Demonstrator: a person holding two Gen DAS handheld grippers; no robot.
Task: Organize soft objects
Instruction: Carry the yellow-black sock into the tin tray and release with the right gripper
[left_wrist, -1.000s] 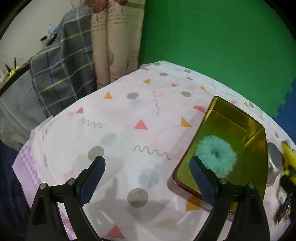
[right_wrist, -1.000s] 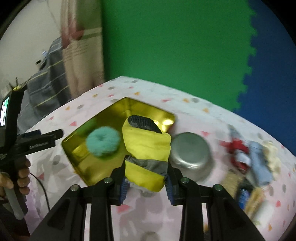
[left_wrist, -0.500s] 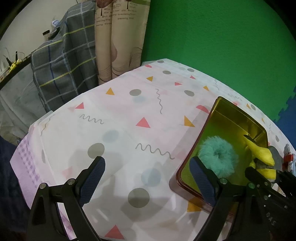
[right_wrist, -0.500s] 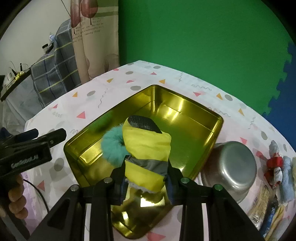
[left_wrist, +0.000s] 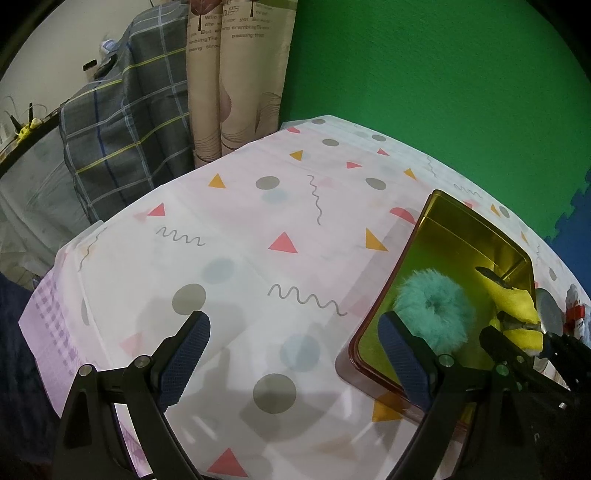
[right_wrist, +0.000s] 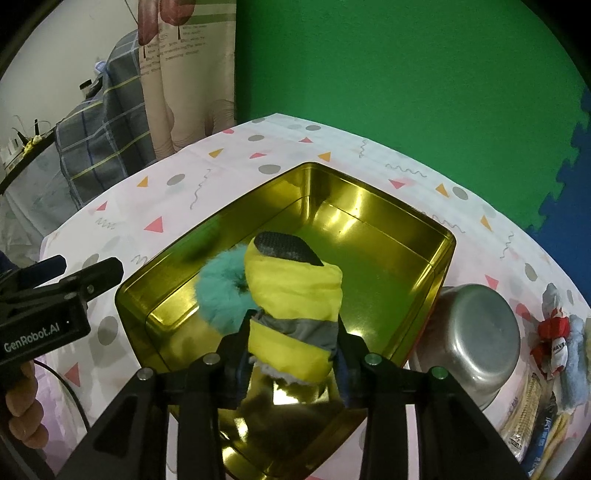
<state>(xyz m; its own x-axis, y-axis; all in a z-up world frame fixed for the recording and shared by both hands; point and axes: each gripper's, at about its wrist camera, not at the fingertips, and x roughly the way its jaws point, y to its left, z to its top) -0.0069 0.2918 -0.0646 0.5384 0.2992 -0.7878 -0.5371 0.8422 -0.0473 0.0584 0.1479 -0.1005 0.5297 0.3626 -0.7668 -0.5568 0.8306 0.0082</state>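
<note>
The right gripper (right_wrist: 291, 343), jaws opening around the yellow-and-grey soft toy (right_wrist: 295, 295), hides the fluffy teal ring's (right_wrist: 221, 291) three-o'clock side inside the gold metal tin (right_wrist: 436, 254). The left gripper (left_wrist: 291, 343) gapes empty; its nine-o'clock hand (right_wrist: 22, 410) is cut off.

The table (left_wrist: 258, 236) wears a white cloth printed with pink and orange triangles, grey dots and squiggles. Past its far-left corner hang a beige curtain (left_wrist: 236, 81) with printed lettering and a grey plaid fabric (left_wrist: 125, 129); behind its far edge stands a green wall (right_wrist: 388, 66), with blue foam matting (right_wrist: 569, 173) joined to it by a toothed seam toward the right. A steel bowl (right_wrist: 476, 332) sits mouth-down near the table's right edge, with packets (right_wrist: 535, 417) beside it toward that edge.
</note>
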